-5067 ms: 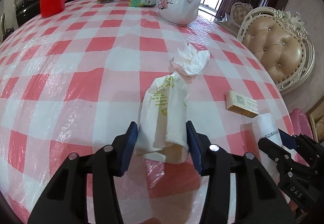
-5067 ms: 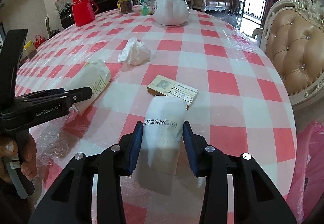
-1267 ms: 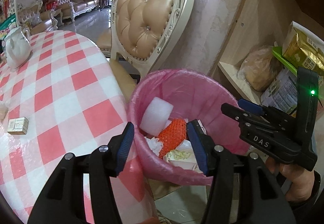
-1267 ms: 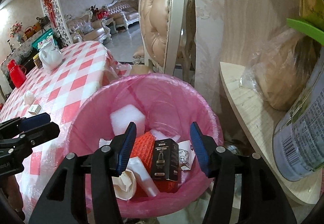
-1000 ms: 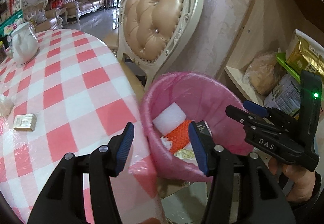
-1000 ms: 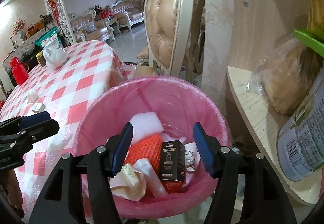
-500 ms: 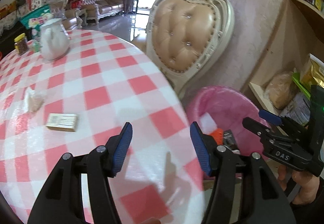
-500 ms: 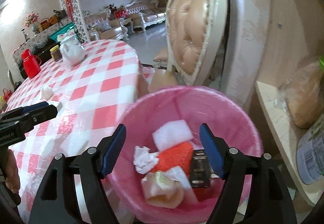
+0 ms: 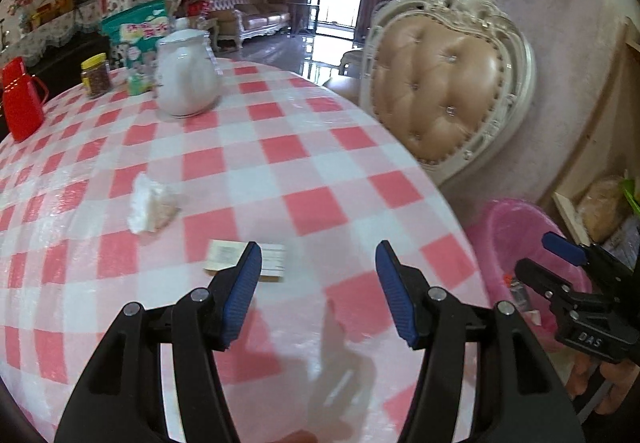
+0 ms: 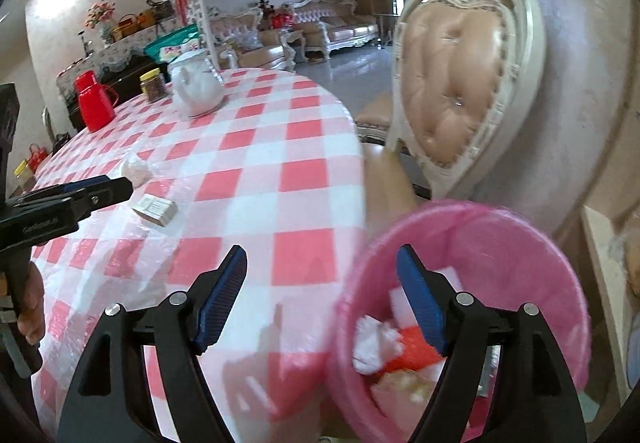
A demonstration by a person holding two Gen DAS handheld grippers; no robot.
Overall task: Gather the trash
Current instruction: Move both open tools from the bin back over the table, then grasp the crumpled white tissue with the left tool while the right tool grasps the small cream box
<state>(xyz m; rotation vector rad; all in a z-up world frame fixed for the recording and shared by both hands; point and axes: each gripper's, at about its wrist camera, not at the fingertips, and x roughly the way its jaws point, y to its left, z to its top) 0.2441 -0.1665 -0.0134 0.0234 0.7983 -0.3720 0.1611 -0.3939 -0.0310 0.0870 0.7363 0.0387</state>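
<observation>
Red-and-white checked cloth covers the bench [image 9: 280, 163] in the left wrist view. Left tongs [image 9: 318, 293] stand spread w/ nothing between the pads, above bare cloth near the bench edge. Small flat box [image 9: 246, 260] lies just ahead, its near corner hidden behind the left pad. Crumpled tissue [image 9: 150, 209] sits further back, blurred. White teapot [image 9: 186, 77] and red jug [image 9: 20, 103] stand far off. Pink bin [image 9: 520, 239] shows at right beyond the edge, partly covered by the right tongs [image 9: 548, 255], hand below cut off.

Right wrist view: right tongs [image 10: 320, 307] spread wide, empty, straddling bench edge and pink bin [image 10: 500, 243]. Bin contents are smeared: white scraps, something orange-red; can't make out more. Box [image 10: 155, 209] and tissue [image 10: 136, 171] rest on the cloth, the latter partly behind the left tongs [image 10: 116, 185].
</observation>
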